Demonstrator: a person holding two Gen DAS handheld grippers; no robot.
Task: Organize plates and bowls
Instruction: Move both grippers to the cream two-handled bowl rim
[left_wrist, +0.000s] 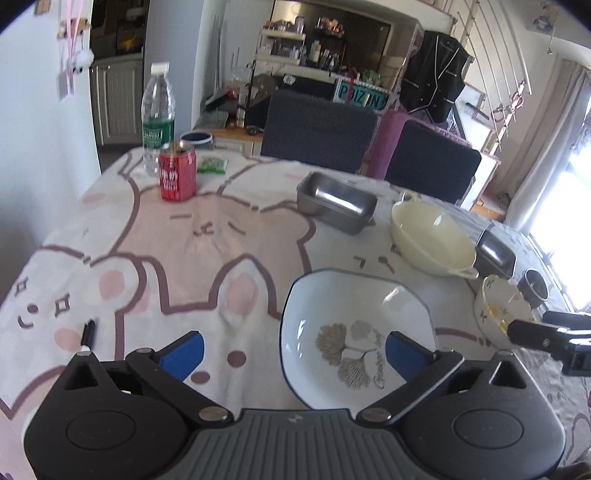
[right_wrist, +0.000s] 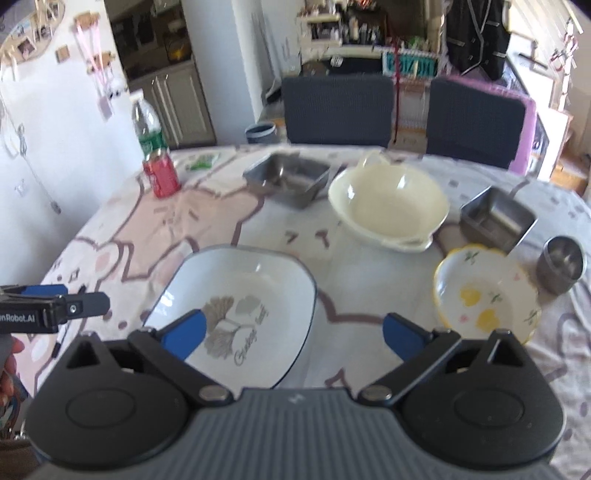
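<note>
A white square plate with a blue rim and a leaf print (left_wrist: 354, 332) (right_wrist: 240, 306) lies on the tablecloth near the front. Behind it sit a cream bowl (left_wrist: 432, 240) (right_wrist: 388, 206), a small flowered bowl with a yellow rim (left_wrist: 498, 310) (right_wrist: 487, 295), two steel rectangular dishes (left_wrist: 336, 203) (right_wrist: 288, 177) (right_wrist: 498, 218) and a steel cup (right_wrist: 561, 264). My left gripper (left_wrist: 295, 350) hangs open above the plate's left edge, nothing between its blue pads. My right gripper (right_wrist: 295, 334) hangs open above the plate's right edge, also holding nothing.
A red can (left_wrist: 177, 175) (right_wrist: 160, 177) and a clear bottle (left_wrist: 158, 110) stand at the far left of the table. A black pen (left_wrist: 88, 332) lies at the left front. Two dark chairs (left_wrist: 317, 129) (right_wrist: 476, 122) stand behind the table.
</note>
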